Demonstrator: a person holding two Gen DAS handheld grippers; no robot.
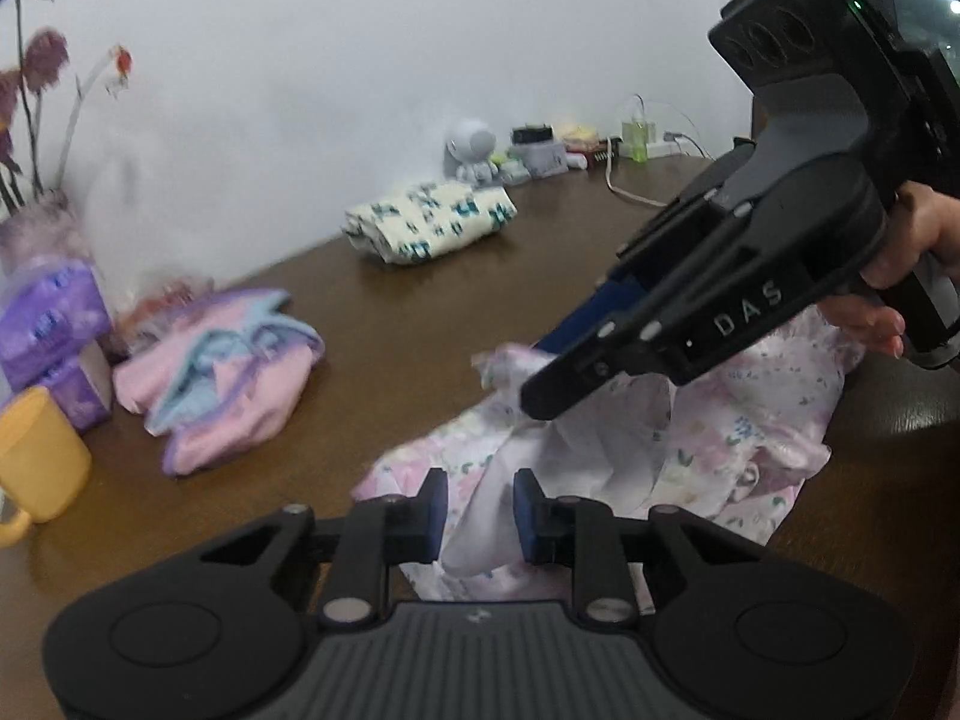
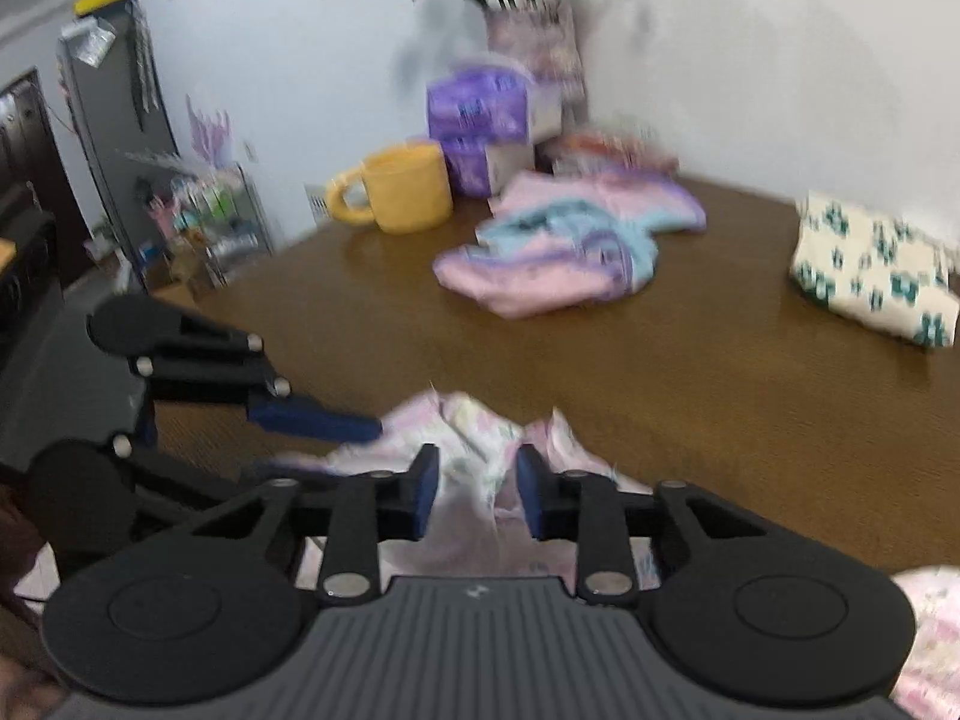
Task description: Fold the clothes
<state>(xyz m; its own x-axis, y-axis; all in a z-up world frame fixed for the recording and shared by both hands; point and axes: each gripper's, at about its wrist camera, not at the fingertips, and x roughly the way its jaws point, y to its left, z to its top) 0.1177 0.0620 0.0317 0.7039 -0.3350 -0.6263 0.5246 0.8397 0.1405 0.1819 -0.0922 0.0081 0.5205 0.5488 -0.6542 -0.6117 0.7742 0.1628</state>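
Observation:
A pale floral garment (image 1: 708,438) lies crumpled on the brown table (image 1: 420,324). My left gripper (image 1: 477,510) has cloth between its blue pads, which stand a little apart. My right gripper (image 1: 534,384) reaches in from the right and is shut on an edge of the same garment. In the right wrist view the garment (image 2: 474,444) bunches between my right gripper's pads (image 2: 477,492), and my left gripper (image 2: 360,429) comes in from the left onto the cloth edge.
A pink and blue garment (image 1: 222,372) lies crumpled at left. A folded cream cloth with teal print (image 1: 432,222) sits near the wall. A yellow mug (image 1: 36,468), purple tissue packs (image 1: 54,324), flowers and small items line the table's edges.

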